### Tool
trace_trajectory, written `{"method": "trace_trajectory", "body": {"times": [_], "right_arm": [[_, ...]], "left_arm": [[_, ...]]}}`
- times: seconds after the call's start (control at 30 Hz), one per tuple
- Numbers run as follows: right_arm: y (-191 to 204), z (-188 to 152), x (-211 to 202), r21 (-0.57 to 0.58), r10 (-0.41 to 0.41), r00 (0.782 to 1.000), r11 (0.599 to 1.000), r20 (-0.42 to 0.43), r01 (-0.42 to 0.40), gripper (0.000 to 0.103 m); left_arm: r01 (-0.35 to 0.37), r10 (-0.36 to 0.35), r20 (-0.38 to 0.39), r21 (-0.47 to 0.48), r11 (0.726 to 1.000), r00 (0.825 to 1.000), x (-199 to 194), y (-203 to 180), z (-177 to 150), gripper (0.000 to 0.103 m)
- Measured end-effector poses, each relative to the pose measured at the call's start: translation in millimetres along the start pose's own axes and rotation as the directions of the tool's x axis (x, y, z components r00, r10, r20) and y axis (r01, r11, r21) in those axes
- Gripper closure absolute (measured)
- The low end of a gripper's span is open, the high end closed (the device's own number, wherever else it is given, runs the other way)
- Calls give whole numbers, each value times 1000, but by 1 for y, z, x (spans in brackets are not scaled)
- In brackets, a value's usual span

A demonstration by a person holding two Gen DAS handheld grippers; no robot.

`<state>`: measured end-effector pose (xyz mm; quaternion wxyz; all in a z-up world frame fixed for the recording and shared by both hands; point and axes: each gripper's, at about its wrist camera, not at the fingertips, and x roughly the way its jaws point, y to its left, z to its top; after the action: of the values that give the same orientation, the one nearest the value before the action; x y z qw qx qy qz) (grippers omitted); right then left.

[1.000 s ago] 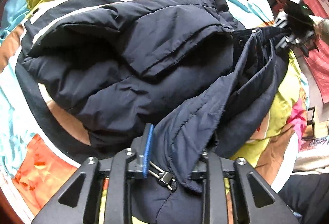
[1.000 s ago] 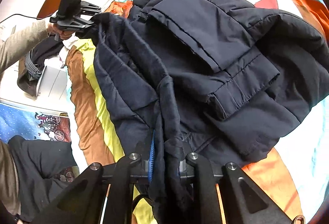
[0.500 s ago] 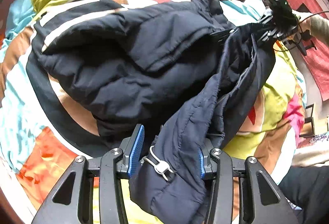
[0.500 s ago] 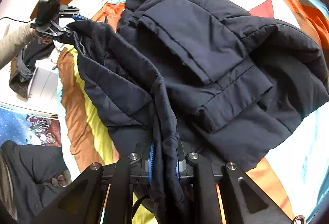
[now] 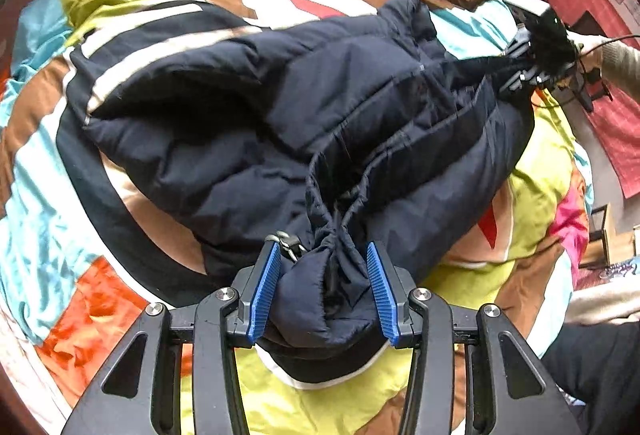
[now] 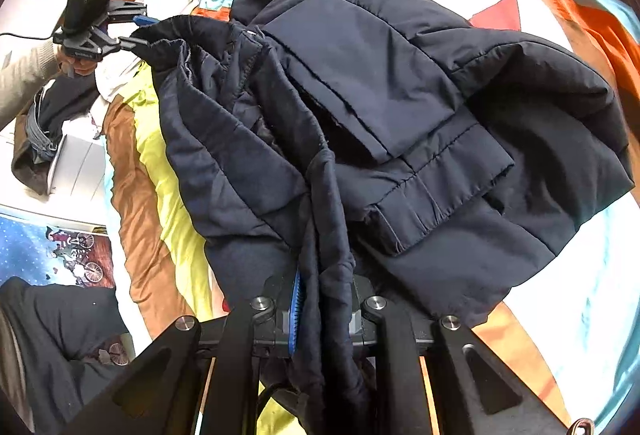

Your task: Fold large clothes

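Puffy navy jacket [image 5: 248, 123] on bed: soft, bulky, slippery shell; I take hem edges. Left hand-held gripper [image 5: 324, 287] jaws parted around bunched hem; right hand-held gripper [image 6: 322, 315] clamped on hem.

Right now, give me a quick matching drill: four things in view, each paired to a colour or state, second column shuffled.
Things:
1. jacket
2. left gripper
3. right gripper
4. bedspread

States:
A. multicoloured patchwork, spread underneath
B. pads apart, bunched hem between them
C. dark navy, partly folded
D. clamped tight on a fabric edge

Pairs: 1-C, 2-B, 3-D, 4-A
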<state>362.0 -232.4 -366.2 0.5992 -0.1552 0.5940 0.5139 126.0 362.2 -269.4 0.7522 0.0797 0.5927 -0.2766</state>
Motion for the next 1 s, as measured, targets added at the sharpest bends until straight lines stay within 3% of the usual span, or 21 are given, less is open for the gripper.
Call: {"method": "trace_trajectory", "body": {"times": [0.17, 0.47, 0.53, 0.57, 0.6, 0.87, 1.0], "right_arm": [[0, 2, 4, -5, -5, 1000, 1000, -12, 5, 89], [-5, 4, 4, -1, -1, 1000, 1000, -14, 1, 89], [-5, 4, 3, -4, -1, 1000, 1000, -15, 1, 89], [-4, 4, 2, -9, 1, 1000, 1000, -15, -1, 89], [-4, 4, 1, -12, 6, 1000, 1000, -15, -7, 89], [9, 15, -47, -88, 73, 997, 994, 8, -72, 93], [1, 39, -72, -113, 56, 998, 992, 36, -52, 93]], "left_arm": [[36, -36, 25, 16, 999, 999, -18, -5, -5, 61], [-109, 110, -7, 113, 988, 994, 9, -13, -13, 59], [-142, 145, -13, 111, 984, 989, 20, -8, -13, 73], [-121, 124, -21, 91, 988, 992, 23, -2, -12, 91], [-85, 86, -14, 70, 994, 996, 22, 4, -10, 93], [-57, 54, 92, 21, 998, 994, -19, 34, 5, 95], [-58, 58, 134, -1, 998, 989, -34, 53, 21, 95]]}}
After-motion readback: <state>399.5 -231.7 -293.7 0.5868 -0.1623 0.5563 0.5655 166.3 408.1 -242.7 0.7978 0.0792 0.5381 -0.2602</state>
